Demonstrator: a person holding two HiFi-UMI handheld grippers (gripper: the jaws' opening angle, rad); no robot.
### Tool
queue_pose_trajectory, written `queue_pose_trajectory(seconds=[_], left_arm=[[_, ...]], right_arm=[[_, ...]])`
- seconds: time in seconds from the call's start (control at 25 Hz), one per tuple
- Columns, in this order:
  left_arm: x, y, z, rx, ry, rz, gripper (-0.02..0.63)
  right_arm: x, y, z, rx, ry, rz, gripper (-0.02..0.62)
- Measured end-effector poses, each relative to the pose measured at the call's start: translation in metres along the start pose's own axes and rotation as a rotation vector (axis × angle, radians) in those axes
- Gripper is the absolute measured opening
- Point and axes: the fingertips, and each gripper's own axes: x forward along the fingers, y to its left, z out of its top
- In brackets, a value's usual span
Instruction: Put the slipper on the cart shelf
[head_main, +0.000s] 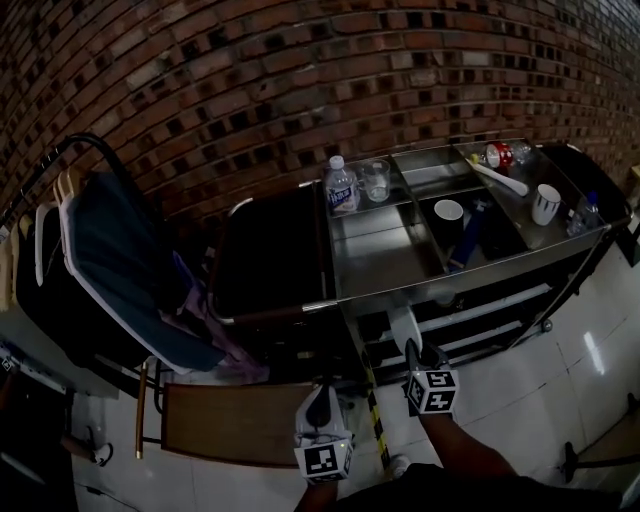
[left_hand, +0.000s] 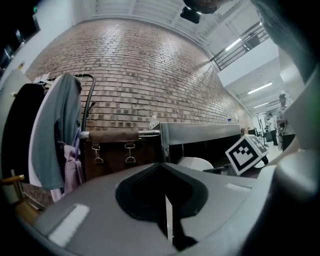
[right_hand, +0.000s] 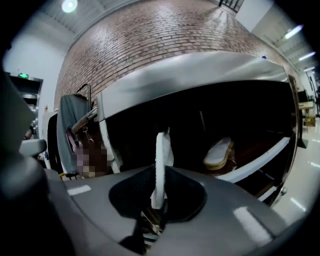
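A white slipper (head_main: 402, 326) is held edge-on in my right gripper (head_main: 412, 350), which is shut on it just in front of the steel cart's lower shelves (head_main: 500, 305). In the right gripper view the slipper (right_hand: 161, 160) rises upright between the jaws of the right gripper (right_hand: 159, 175). A second white slipper (right_hand: 219, 152) lies on the cart shelf (right_hand: 260, 160) beyond it. My left gripper (head_main: 322, 415) hangs lower left of the right one, shut and holding nothing. Past the left gripper (left_hand: 162, 167) the held slipper (left_hand: 196, 163) shows, beside the right gripper's marker cube (left_hand: 246, 152).
The cart top (head_main: 380, 250) carries a water bottle (head_main: 342, 185), a glass (head_main: 376, 180) and cups (head_main: 448, 212). A dark bag (head_main: 265, 265) hangs at the cart's left end. A rack of clothes (head_main: 110, 250) stands further left. A brown panel (head_main: 235, 420) lies by the floor. A brick wall rises behind.
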Motion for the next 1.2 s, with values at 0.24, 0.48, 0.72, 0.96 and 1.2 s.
queue_pose_trajectory(seconds=[0.24,0.48,0.72,0.96,1.2], left_arm=[[0.019,0.007,0.0,0.004,-0.026,0.016,0.015],[0.018,0.013,0.003,0.005,-0.039,0.048,0.015],[0.013,0.017,0.006,0.009,-0.022,0.078,0.015],[0.01,0.018,0.002,0.005,-0.004,0.085,0.015],[0.008,0.016,-0.003,-0.001,0.004,0.084,0.015]], right_arm=[[0.042,-0.009,0.001,0.131,0.007,-0.001,0.044],[0.071,-0.013,-0.024,0.262,0.023,-0.025,0.044],[0.094,-0.02,-0.039,0.245,0.043,-0.065,0.051],[0.102,-0.03,-0.04,0.108,0.057,-0.125,0.077],[0.107,-0.039,-0.036,-0.07,0.091,-0.197,0.152]])
